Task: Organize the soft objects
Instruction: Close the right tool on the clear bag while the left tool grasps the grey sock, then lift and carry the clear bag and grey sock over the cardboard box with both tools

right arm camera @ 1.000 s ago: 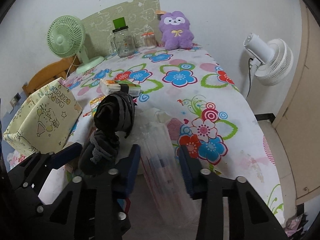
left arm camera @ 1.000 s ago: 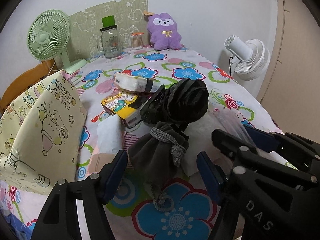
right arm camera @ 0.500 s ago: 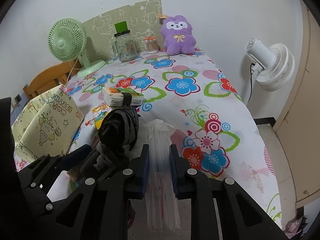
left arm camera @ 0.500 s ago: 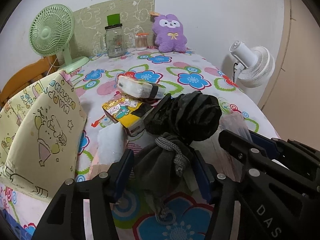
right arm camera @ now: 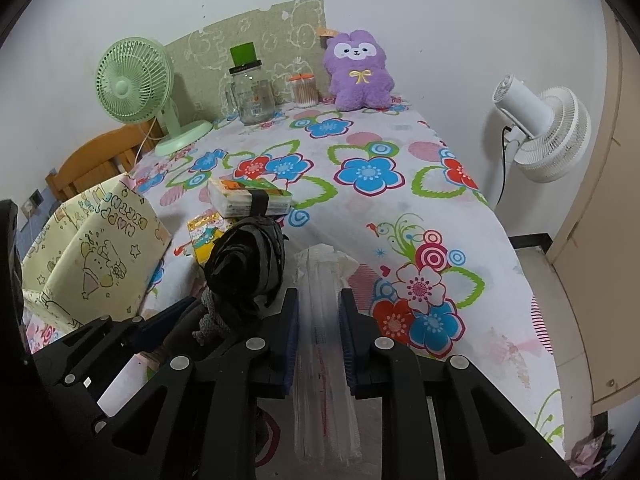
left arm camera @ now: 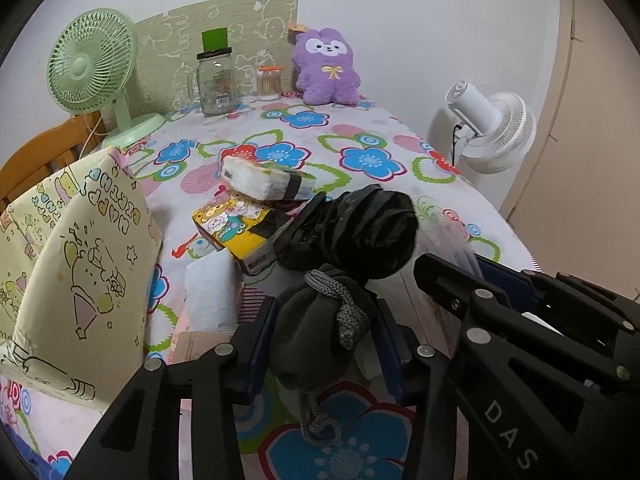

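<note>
A grey drawstring pouch (left arm camera: 320, 320) lies on the flowered tablecloth (left arm camera: 360, 160) at the near edge. My left gripper (left arm camera: 324, 344) has it between its blue pads; the jaws are closing and both pads touch its sides. Behind the pouch rests a crumpled black plastic bag (left arm camera: 360, 232). In the right wrist view my right gripper (right arm camera: 318, 320) is shut on a long clear plastic bag (right arm camera: 320, 360) that lies lengthwise between the fingers. The black bag (right arm camera: 248, 264) sits just left of it.
A white tissue pack (left arm camera: 264, 180) leans on a yellow cartoon tissue pack (left arm camera: 236, 228). A pale yellow gift bag (left arm camera: 76, 280) stands at left. A purple plush (left arm camera: 326, 68), glass jar (left arm camera: 216, 84) and green fan (left arm camera: 92, 64) line the back. A white fan (left arm camera: 492, 132) stands beyond the right edge.
The left jaws have narrowed from wide apart until they touch the grey pouch. The right jaws have shut on the clear plastic bag. Neither hand has shifted much.
</note>
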Available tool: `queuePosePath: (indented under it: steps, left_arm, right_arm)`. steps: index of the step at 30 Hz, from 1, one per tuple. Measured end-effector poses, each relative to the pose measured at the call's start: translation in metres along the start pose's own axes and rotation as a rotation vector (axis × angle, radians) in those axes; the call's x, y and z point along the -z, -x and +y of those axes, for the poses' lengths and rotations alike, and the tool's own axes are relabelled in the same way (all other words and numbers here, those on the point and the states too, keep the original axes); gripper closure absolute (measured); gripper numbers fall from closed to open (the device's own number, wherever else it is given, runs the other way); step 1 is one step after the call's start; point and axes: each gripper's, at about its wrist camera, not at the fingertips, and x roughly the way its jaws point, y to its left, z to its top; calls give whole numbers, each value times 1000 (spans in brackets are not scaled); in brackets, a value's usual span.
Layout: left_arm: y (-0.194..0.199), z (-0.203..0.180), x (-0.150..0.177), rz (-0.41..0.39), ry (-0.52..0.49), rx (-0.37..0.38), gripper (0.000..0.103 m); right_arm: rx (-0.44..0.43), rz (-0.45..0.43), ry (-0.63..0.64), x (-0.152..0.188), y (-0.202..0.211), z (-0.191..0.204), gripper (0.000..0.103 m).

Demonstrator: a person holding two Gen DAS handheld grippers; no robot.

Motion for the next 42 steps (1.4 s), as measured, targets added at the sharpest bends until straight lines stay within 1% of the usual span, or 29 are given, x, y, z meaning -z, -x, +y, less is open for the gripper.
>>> queuePosePath:
  steps: [8,26,30,34,42]
  left_arm:
    - [24,-3,-8,-52,-18,18,56]
    - [89,1,-34,-167,-49,2,56]
    - [102,3,-41,-175,-52,3,56]
    - [113,7,-46,-201,-56,-7,56]
    - [121,25,-53,-206,-46,-7,56]
  right_arm:
    - [21,-37,-9,-8,21,2,81]
    - [42,-150,2,-33,84,24,81]
    - [49,-177,8,-40,99,31,81]
    - [52,-199,14,-46,109,38,81]
    - [44,-204,28,-57,113,57,81]
